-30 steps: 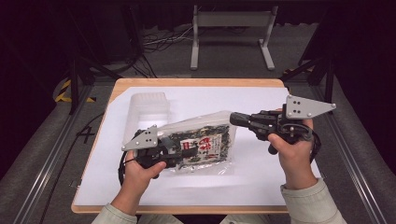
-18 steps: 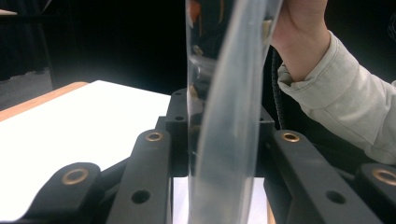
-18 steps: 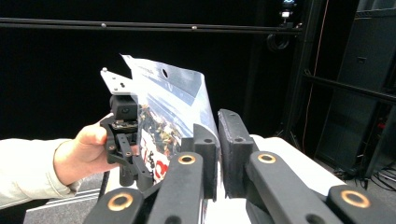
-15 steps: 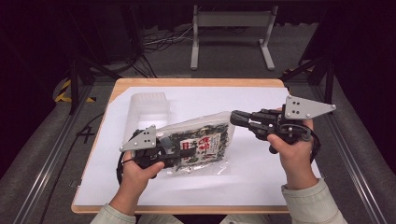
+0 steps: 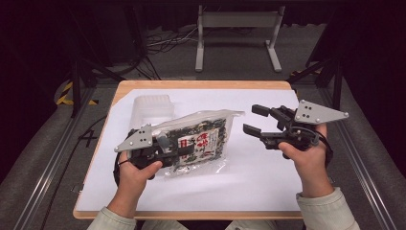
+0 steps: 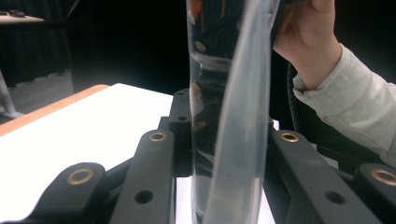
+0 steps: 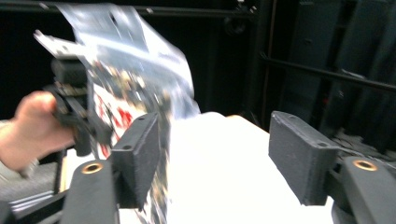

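Note:
A clear bag of dark dried food with a red-and-white label [image 5: 203, 139] is held just above the white sheet [image 5: 258, 177]. My left gripper [image 5: 184, 152] is shut on the bag's left end. In the left gripper view the bag [image 6: 233, 84] stands edge-on, pinched between the two black jaws of the left gripper [image 6: 224, 154]. My right gripper [image 5: 256, 120] hangs just right of the bag's right edge. Its jaws have just been opening and nothing is between them. In the right gripper view the right gripper [image 7: 215, 158] stands wide, with the blurred bag [image 7: 130, 79] off its left jaw.
A clear plastic tub [image 5: 152, 106] lies on the sheet behind the bag at the left. The sheet covers most of a wooden table [image 5: 201, 85]. A grey metal stand [image 5: 237, 21] and cables lie on the floor beyond. Dark frame rails run along both sides.
The right gripper has let go of the bag's right corner, opened wide and drawn slightly to the right. The left gripper keeps its hold on the bag.

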Demonstrator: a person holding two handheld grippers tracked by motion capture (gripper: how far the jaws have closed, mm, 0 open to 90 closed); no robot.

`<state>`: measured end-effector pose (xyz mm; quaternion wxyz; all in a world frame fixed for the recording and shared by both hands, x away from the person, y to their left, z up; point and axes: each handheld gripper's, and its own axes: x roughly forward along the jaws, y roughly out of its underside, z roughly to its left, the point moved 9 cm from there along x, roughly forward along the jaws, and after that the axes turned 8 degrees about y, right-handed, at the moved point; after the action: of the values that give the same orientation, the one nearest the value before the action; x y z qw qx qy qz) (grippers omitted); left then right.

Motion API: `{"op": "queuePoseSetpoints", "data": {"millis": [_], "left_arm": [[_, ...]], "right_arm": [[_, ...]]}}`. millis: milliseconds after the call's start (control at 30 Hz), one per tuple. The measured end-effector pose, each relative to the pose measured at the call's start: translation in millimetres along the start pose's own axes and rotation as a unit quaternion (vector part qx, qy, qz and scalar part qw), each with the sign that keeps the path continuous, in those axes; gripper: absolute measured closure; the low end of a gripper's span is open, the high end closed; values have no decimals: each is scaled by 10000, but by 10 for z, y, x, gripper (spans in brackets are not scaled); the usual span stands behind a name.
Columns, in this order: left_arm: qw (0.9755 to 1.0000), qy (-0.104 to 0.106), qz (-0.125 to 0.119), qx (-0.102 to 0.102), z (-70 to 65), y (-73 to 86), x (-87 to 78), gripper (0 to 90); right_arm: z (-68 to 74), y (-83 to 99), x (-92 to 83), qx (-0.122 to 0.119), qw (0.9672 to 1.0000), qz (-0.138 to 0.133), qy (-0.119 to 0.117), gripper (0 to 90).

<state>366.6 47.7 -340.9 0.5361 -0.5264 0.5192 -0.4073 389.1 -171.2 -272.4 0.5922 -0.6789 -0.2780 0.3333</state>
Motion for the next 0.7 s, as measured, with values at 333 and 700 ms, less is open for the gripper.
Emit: {"op": "queuePoseSetpoints", "data": {"millis": [333, 700], "left_arm": [[9993, -375, -48, 37, 207, -211, -213, 718], [9966, -808, -164, 75, 410, -374, -407, 717]], "right_arm": [[-144, 370, -75, 12, 9984, 398, 394, 263], [-336, 636, -180, 190, 9954, 603, 724, 238]]}}
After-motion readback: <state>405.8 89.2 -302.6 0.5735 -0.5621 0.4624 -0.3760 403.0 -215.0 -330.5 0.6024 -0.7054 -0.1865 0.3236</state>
